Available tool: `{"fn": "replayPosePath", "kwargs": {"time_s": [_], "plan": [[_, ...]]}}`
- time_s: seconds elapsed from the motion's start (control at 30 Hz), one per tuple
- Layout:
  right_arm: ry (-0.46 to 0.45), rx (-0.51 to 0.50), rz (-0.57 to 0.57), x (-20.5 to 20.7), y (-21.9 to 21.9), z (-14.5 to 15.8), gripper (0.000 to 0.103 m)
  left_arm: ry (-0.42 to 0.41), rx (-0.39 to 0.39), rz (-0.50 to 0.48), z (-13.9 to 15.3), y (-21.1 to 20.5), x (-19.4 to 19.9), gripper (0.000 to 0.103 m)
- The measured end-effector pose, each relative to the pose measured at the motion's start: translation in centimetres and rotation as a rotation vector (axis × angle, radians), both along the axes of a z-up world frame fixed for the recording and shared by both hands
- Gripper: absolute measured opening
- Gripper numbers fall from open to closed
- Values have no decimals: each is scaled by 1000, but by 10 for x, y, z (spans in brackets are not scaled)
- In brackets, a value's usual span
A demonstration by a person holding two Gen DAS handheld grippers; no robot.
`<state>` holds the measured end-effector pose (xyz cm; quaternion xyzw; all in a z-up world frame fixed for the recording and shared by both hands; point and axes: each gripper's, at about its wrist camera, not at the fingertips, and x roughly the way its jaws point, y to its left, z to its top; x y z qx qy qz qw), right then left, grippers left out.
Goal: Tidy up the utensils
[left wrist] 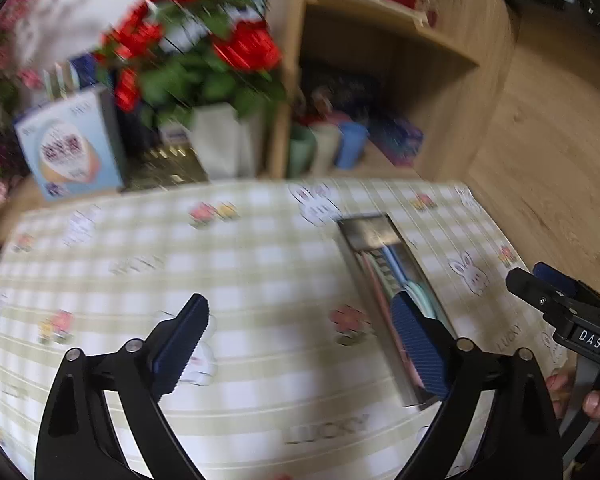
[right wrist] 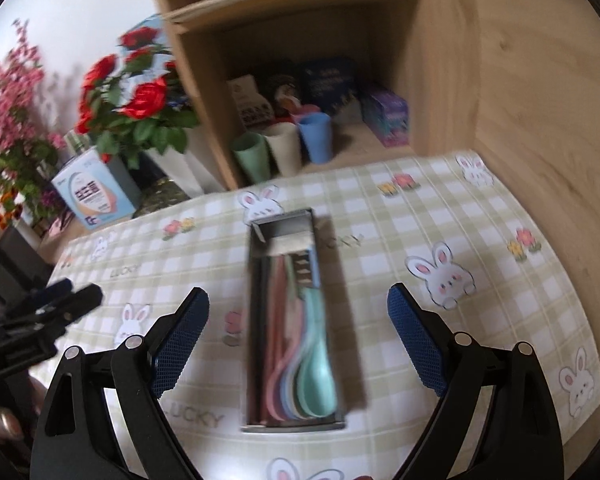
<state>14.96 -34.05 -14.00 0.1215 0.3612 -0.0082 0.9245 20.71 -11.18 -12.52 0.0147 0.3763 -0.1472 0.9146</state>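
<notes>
A narrow metal utensil tray (right wrist: 256,320) lies on the checked rabbit tablecloth, holding several pastel spoons (right wrist: 312,380) in mint, pink and blue, stacked lengthwise. My right gripper (right wrist: 298,340) is open and empty, its blue pads either side of the tray's near half, above it. In the left wrist view the tray (left wrist: 360,264) lies to the right; my left gripper (left wrist: 300,340) is open and empty, its right pad in front of the tray's near end. The right gripper also shows at the right edge of the left wrist view (left wrist: 540,280).
A wooden shelf unit (right wrist: 440,80) stands behind the table with green, cream and blue cups (right wrist: 280,148) and boxes inside. A vase of red flowers (right wrist: 136,100) and a blue-white box (right wrist: 92,192) stand at back left. A wooden wall borders the right side.
</notes>
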Motion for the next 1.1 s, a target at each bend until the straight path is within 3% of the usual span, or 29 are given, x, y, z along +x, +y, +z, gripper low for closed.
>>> {"fn": "replayPosePath", "kwargs": {"time_s": [0.37, 0.67, 1.1], "plan": [[-136, -66, 69, -26, 73, 52, 88, -221, 44, 87, 66, 88, -49, 97], [-190, -100, 86, -50, 107, 72, 88, -281, 52, 112, 83, 121, -85, 97], [-207, -125, 83, -68, 120, 78, 88, -294, 70, 156, 81, 143, -107, 97]]}}
